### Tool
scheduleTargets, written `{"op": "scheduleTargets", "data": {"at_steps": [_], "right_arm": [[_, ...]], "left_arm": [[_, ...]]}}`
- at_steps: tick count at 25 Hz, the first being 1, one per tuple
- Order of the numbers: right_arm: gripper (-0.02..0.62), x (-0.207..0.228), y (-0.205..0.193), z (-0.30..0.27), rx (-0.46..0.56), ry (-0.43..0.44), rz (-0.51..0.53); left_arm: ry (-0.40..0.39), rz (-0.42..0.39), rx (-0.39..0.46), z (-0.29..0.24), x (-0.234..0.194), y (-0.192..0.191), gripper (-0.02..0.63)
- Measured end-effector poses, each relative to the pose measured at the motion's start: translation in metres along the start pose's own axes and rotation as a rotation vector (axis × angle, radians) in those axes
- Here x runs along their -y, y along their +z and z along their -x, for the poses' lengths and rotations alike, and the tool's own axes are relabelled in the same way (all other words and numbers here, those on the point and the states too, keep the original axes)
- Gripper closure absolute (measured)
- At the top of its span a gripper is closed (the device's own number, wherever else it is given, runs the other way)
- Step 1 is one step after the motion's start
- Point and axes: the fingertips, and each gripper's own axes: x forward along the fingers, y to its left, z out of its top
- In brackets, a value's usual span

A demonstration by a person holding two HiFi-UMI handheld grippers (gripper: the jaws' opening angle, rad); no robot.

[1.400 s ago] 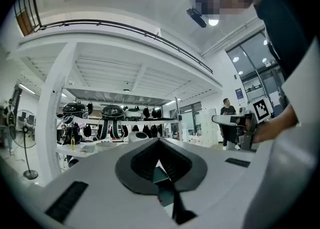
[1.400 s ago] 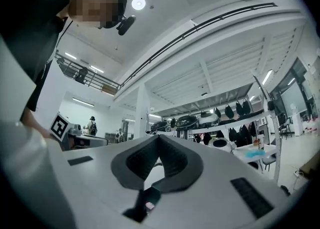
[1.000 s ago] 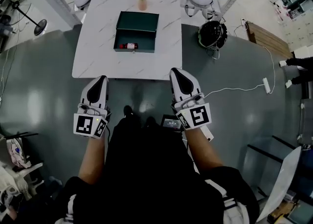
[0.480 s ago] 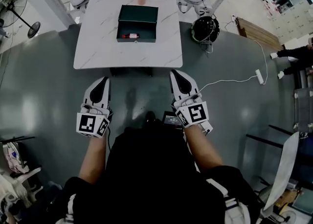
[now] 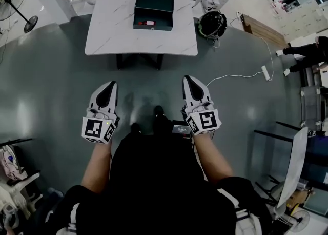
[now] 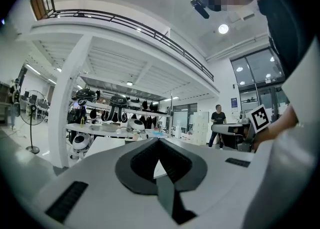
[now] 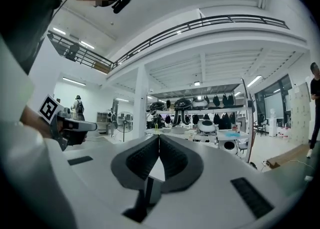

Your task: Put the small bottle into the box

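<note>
The small bottle [image 5: 149, 22] lies inside the open box [image 5: 154, 3] on the white table [image 5: 110, 36], now farther from us than a second ago as we back away, task seemingly done, left gripper [image 5: 108, 83] and right gripper [image 5: 188, 79] clenched empty, which the gripper views confirm while only the head view shows the bottle.

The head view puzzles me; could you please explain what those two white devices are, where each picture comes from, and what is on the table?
No robot here: a person holds a two-jaw gripper in each hand. The head view looks down from the person's head at the left gripper and right gripper, short of the table. The other two pictures come from cameras on the grippers, looking along their jaws. Both are shut and empty. On the table stands an open box with a small bottle in it.
</note>
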Motion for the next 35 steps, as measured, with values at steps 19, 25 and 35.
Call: {"op": "scheduleTargets", "data": {"at_steps": [19,25,35], "right_arm": [[0.565,-0.004,-0.005,0.055,0.029,0.013,-0.049],[0.565,0.004,-0.009,0.067,0.030,0.005,-0.066],[0.565,0.010,-0.016,0.071,0.021,0.034,-0.060]], "left_arm": [[-0.005,-0.044,-0.014,0.020,0.059,-0.017,0.592],[0.005,-0.049,-0.002,0.017,0.065,-0.008,0.592],[-0.025,-0.037,-0.002,0.007,0.081,-0.010,0.592]]}}
